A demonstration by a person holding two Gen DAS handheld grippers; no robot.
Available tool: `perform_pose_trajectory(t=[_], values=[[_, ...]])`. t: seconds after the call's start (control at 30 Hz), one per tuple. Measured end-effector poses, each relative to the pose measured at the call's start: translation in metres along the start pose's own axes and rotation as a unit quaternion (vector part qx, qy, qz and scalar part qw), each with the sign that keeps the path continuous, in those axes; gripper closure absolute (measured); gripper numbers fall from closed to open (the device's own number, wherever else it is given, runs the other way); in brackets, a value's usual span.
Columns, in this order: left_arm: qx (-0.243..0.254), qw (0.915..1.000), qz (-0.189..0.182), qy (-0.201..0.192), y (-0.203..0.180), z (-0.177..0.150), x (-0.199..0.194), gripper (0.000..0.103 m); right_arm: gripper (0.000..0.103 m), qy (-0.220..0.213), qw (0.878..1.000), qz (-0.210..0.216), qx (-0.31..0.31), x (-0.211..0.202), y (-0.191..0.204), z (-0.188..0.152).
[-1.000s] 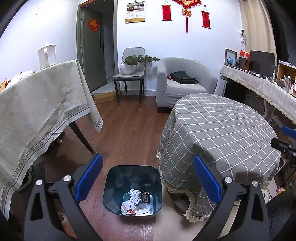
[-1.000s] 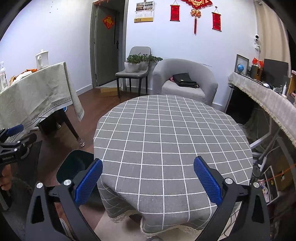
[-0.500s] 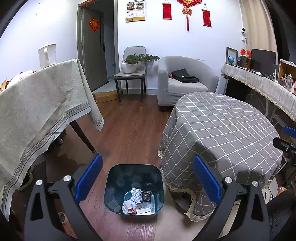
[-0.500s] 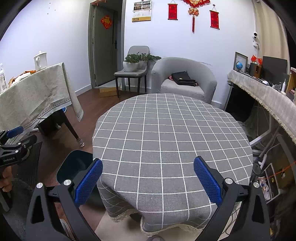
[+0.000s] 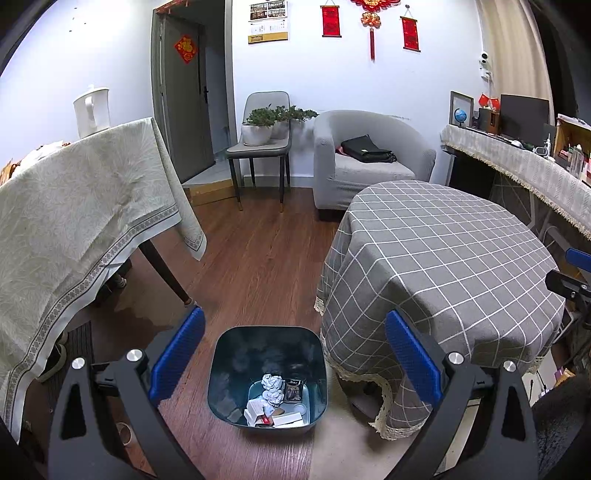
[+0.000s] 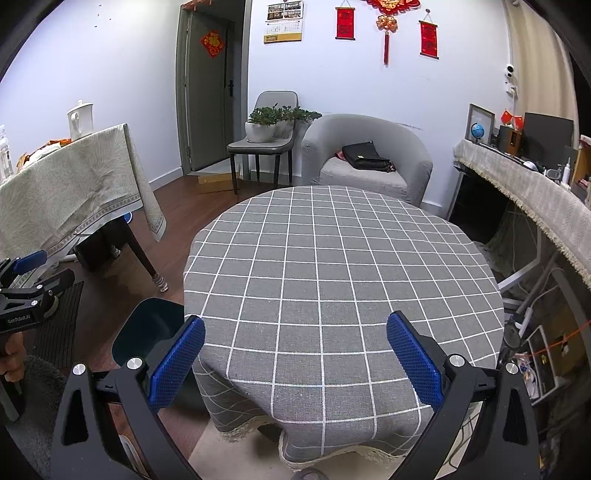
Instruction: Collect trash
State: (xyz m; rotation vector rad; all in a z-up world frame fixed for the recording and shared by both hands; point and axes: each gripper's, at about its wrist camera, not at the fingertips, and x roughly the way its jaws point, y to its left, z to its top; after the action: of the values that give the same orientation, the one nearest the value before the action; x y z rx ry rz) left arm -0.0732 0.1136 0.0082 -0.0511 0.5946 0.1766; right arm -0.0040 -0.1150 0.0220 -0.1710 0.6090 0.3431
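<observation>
Wooden floor (image 5: 258, 266) holds dark square bin (image 5: 267, 343) with crumpled paper trash (image 5: 271, 382); left gripper (image 5: 293, 354) and right gripper (image 6: 295, 354) gape wide, empty.

Looks like somebody's living room at home: grey armchair (image 6: 367, 155) with a black bag on it, potted plants (image 6: 264, 123) parked on a chair, red hangings (image 6: 386, 22) on the wall, tablecloth-covered tables (image 6: 332, 258), wood floor (image 5: 255, 266)

Left gripper (image 5: 293, 349) hangs spread wide over the dark teal plastic bin (image 5: 266, 345), mouth unobstructed, crumpled paper and cartons (image 5: 275, 404) only at the bottom. The round worktop in grey checked cloth (image 6: 340, 280) crowds the bin's right side; its top lies bare under the right gripper (image 6: 295, 349).
</observation>
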Motion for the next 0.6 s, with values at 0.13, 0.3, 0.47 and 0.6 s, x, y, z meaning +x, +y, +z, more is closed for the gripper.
perform_pose_trajectory(t=[0.13, 0.3, 0.47, 0.6], values=[[0.005, 1.0000, 0.003, -0.002, -0.0021, -0.0002, 0.0005, 0.003, 0.004, 0.000, 1.000, 0.000, -0.001, 0.0001, -0.0006, -0.0007], [0.006, 1.0000, 0.003, -0.002, -0.0027, -0.0009, 0.0009, 0.003, 0.004, 0.001, 1.000, 0.000, -0.002, 0.0002, -0.0013, -0.0014], [0.006, 1.0000, 0.002, -0.002, -0.0033, -0.0013, 0.0015, 0.003, 0.004, 0.000, 1.000, -0.001, -0.002, 0.0003, -0.0018, -0.0013], [0.007, 1.0000, 0.003, -0.003, -0.0034, -0.0013, 0.0014, 0.003, 0.004, 0.001, 1.000, -0.001, -0.002, 0.0004, -0.0013, -0.0010]])
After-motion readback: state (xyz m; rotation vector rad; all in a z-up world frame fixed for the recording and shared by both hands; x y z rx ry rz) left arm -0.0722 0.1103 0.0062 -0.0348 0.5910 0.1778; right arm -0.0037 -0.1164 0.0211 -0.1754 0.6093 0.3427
